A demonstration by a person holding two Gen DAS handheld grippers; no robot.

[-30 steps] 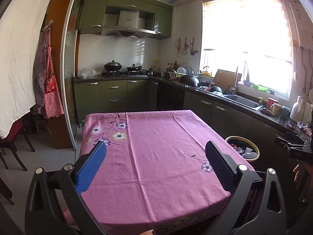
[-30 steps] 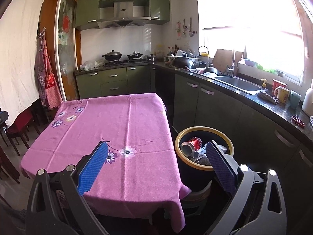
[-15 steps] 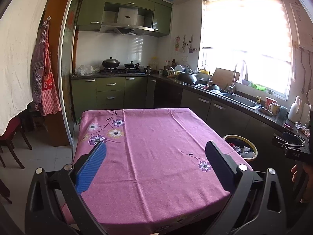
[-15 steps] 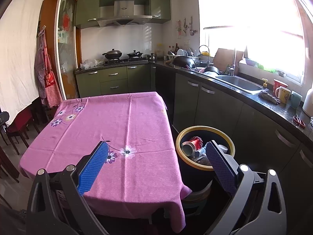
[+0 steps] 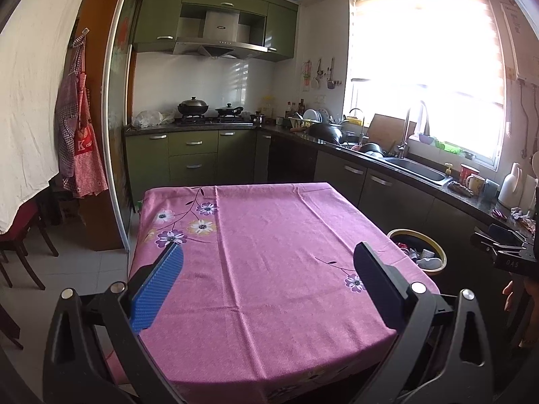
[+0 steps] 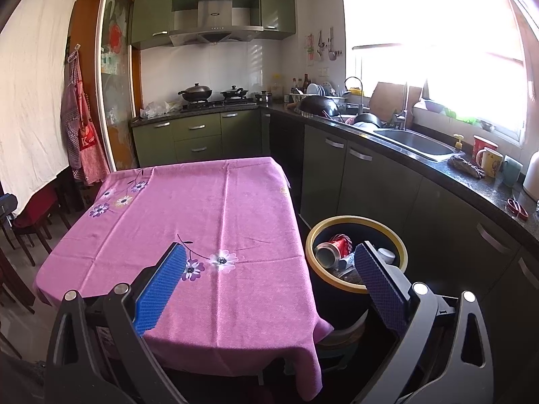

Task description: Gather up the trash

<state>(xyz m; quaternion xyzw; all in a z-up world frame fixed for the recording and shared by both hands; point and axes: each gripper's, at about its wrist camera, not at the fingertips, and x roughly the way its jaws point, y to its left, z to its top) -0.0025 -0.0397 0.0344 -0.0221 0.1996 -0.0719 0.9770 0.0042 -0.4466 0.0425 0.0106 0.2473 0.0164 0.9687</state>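
- Left tool (image 5: pixel 267 262) is spread wide and holds nothing, above the near half of the tabletop (image 5: pixel 269 235).
- Right tool (image 6: pixel 269 262) is likewise spread and bare, straddling the tabletop's corner beside the trash bin (image 6: pixel 357 232).
- The trash, a red can (image 6: pixel 331 247) among it, lies inside the bin.
- No trash shows on the tabletop, so check its far edge before stopping.

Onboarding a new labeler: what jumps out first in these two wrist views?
The pink floral tablecloth fills the middle of both views, with nothing lying on it. To its right on the floor, between the table and the dark cabinets, stands the yellow-rimmed trash bin, already holding a red can and other rubbish. The left claw and right claw frame each view, both open and holding nothing.
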